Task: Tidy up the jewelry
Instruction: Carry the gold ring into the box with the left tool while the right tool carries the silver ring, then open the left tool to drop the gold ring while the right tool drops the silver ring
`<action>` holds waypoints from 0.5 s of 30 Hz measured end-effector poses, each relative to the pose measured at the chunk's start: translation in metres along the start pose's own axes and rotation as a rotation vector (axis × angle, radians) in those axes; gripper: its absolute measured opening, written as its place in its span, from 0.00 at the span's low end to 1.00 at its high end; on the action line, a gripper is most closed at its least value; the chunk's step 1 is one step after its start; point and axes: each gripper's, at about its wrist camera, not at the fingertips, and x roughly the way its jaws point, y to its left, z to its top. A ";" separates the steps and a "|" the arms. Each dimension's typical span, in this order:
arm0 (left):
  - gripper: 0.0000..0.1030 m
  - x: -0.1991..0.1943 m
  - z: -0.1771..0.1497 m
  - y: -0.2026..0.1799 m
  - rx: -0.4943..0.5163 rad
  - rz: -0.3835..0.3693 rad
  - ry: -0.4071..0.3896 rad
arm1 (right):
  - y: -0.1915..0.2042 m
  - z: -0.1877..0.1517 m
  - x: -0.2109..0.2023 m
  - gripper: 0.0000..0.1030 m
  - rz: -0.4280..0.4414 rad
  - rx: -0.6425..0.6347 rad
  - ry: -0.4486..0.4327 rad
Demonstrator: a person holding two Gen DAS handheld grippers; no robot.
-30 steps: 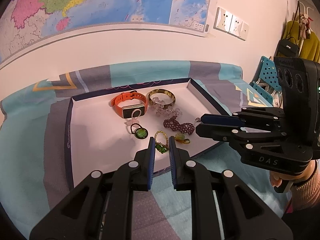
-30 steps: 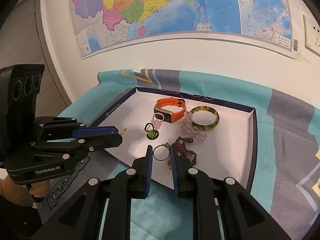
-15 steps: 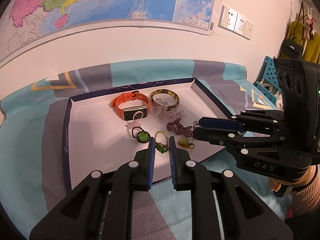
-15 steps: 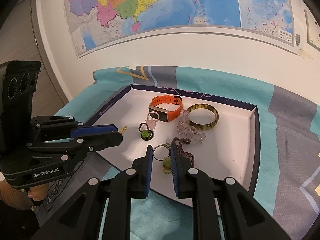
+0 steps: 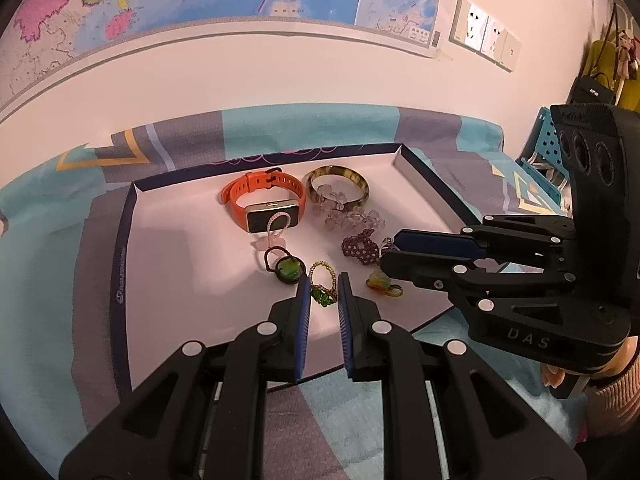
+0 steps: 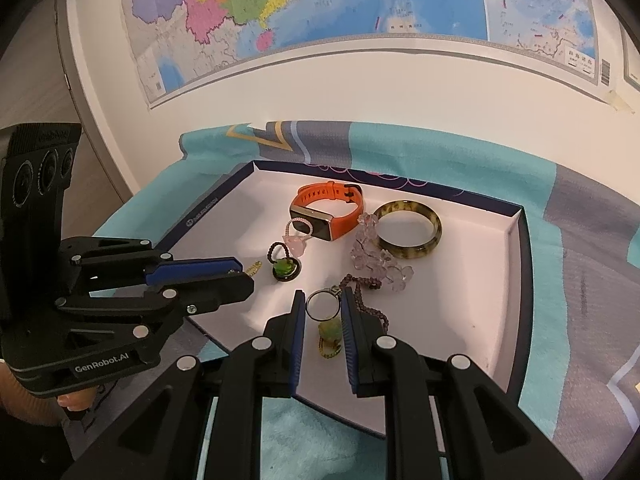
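A white tray with a dark blue rim (image 5: 120,264) lies on the cloth. In it lie an orange watch band (image 5: 264,196), a mottled bangle (image 5: 338,184), a clear crystal bracelet (image 5: 352,216), a maroon bead bracelet (image 5: 360,246), a black ring with a green stone (image 5: 286,268) and a yellow-green charm (image 5: 382,282). My left gripper (image 5: 323,284) is shut on a gold beaded ring with a green stone (image 5: 322,290) over the tray's near edge. In the right wrist view my right gripper (image 6: 322,298) is shut on a thin silver ring (image 6: 321,306) above the charm (image 6: 330,332).
A teal and grey patterned cloth (image 5: 48,264) covers the table. A wall with a map (image 6: 320,8) stands close behind. Wall sockets (image 5: 484,36) and a blue perforated chair (image 5: 540,148) are at the right. A person's hand (image 5: 560,376) holds the right gripper.
My left gripper has eased slightly forward and down over the tray's near edge, its ring still held. The right gripper has hardly moved.
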 end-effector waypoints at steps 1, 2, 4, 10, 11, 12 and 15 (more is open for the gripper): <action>0.14 0.001 0.000 0.000 0.001 0.001 0.001 | 0.000 0.000 0.001 0.16 0.000 0.001 0.003; 0.14 0.002 0.000 -0.001 0.000 0.002 0.004 | -0.001 0.000 0.001 0.16 0.000 0.001 0.004; 0.14 0.005 0.000 -0.001 -0.001 0.006 0.008 | -0.001 0.000 0.002 0.16 -0.001 0.002 0.007; 0.14 0.010 -0.001 0.001 -0.012 0.015 0.021 | -0.002 -0.001 0.006 0.16 -0.006 0.006 0.015; 0.14 0.012 -0.002 0.001 -0.013 0.016 0.023 | -0.002 -0.001 0.007 0.16 -0.005 0.006 0.016; 0.14 0.013 -0.002 0.002 -0.014 0.017 0.025 | -0.002 -0.001 0.008 0.16 -0.007 0.005 0.017; 0.14 0.016 -0.003 0.002 -0.017 0.022 0.032 | -0.002 0.000 0.011 0.16 -0.010 0.004 0.023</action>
